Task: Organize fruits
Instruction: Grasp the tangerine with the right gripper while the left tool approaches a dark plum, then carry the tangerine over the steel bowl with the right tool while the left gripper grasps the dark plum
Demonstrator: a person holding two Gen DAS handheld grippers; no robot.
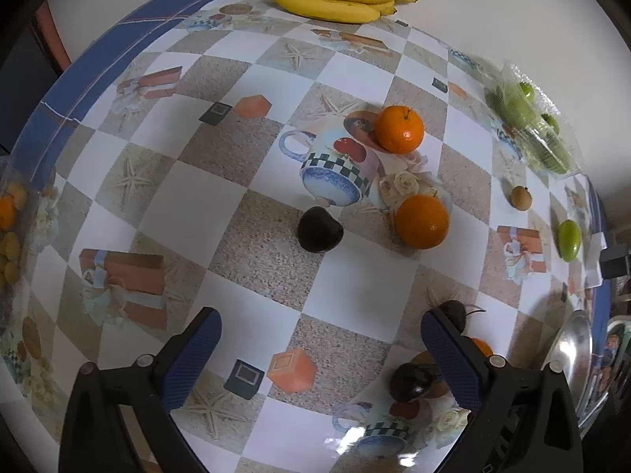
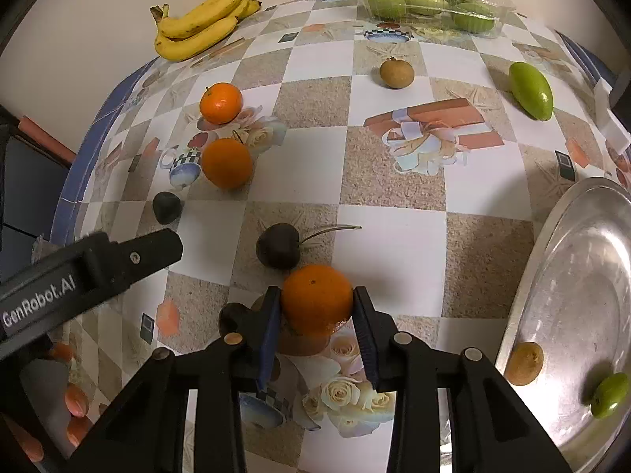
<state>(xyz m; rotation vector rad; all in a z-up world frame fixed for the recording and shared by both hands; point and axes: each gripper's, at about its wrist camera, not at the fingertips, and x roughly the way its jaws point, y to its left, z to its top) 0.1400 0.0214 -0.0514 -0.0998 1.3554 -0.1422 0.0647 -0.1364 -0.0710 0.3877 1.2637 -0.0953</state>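
Right tongs (image 2: 316,329): pinching an orange (image 2: 316,299) low over the table (image 2: 394,236), pads pressed to both its sides.
Left tongs (image 1: 317,358): spread wide, nothing between the pads.
Dark cherry (image 2: 278,245): on the table just beyond the pinched orange.
Metal plate (image 2: 583,295): at right, carrying a brown fruit (image 2: 524,363) and a green fruit (image 2: 610,395).

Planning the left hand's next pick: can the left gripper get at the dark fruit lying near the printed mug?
Probably yes: the left gripper is open, and only bare tablecloth lies between it and the dark fruit.
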